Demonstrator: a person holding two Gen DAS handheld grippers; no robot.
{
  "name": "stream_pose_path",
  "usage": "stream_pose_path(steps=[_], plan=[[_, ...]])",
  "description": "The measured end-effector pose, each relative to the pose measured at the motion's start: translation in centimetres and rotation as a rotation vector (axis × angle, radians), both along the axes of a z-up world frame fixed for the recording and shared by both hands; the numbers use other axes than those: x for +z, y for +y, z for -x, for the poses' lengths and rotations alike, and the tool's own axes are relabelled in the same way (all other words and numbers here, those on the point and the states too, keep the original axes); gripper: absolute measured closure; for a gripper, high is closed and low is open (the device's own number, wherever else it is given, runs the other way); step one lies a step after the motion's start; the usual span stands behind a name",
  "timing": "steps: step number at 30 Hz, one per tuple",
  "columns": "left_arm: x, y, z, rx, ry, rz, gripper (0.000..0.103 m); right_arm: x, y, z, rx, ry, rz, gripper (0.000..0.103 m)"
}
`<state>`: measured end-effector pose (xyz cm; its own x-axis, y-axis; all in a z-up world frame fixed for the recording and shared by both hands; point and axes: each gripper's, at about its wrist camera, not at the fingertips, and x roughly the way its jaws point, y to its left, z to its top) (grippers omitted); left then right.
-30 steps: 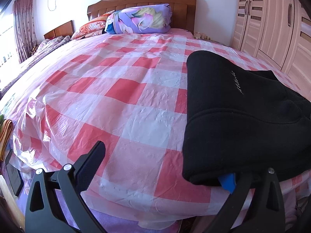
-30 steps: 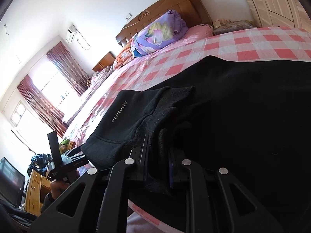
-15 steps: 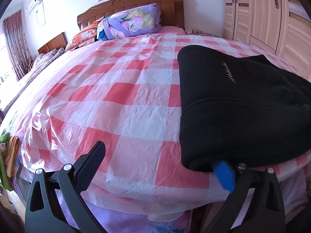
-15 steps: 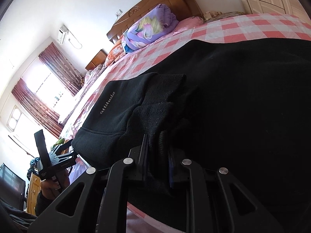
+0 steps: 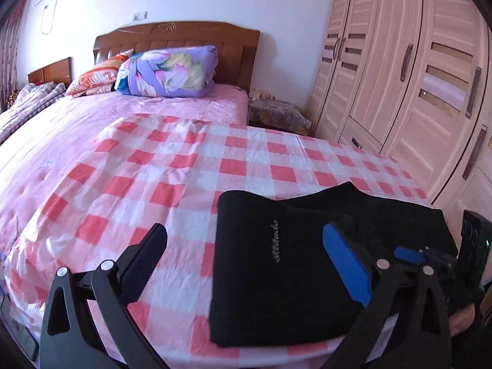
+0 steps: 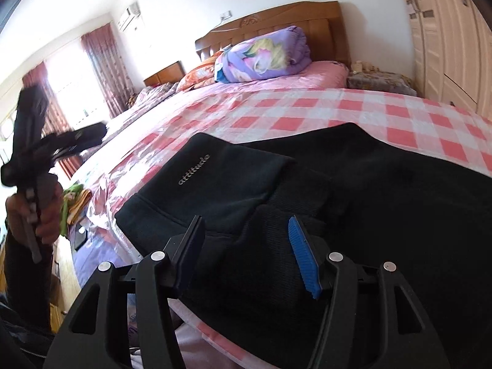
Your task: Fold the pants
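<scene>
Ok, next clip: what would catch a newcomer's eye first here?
The black pants lie folded at the near edge of the bed, on the red-checked sheet. Both tongs are open above them: the left tongs spread wide over the pants' left edge, the right tongs just over the dark fabric. At the headboard, a purple floral quilt stands out.

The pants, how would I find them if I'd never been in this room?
Find the big bed with the wooden headboard. A pink-and-white checked sheet covers its foot end, and the pants lie folded at the near edge. They are the only black thing on it, with a small silvery word stitched on.
</scene>
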<state>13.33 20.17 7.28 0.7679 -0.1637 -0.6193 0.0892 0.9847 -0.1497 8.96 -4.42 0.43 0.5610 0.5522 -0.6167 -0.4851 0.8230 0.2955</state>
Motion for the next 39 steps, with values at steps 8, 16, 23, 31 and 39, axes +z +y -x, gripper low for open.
stream_pose_path(steps=[8,16,23,31,39], plan=[[-9.9,-6.3,-12.2,-0.066,0.259,-0.154,0.002,-3.5,3.0,0.1,0.081,-0.007,0.137,0.031],[-11.1,-4.5,-12.6,-0.015,0.276,-0.126,0.001,-3.6,2.2,-0.1,0.085,0.013,0.059,0.031],[-5.6,-6.5,-7.8,0.025,0.063,-0.119,0.002,-2.9,1.3,0.5,0.068,0.007,0.027,0.031],[-10.1,-10.0,-7.7,-0.058,0.17,-0.222,0.002,0.3,-14.3,6.9,-0.358,-0.059,-0.175,0.019],[-11.5,-9.0,-8.3,-0.036,0.201,-0.196,0.001,-3.8,-28.5,12.0,-0.79,0.156,-0.327,0.015]])
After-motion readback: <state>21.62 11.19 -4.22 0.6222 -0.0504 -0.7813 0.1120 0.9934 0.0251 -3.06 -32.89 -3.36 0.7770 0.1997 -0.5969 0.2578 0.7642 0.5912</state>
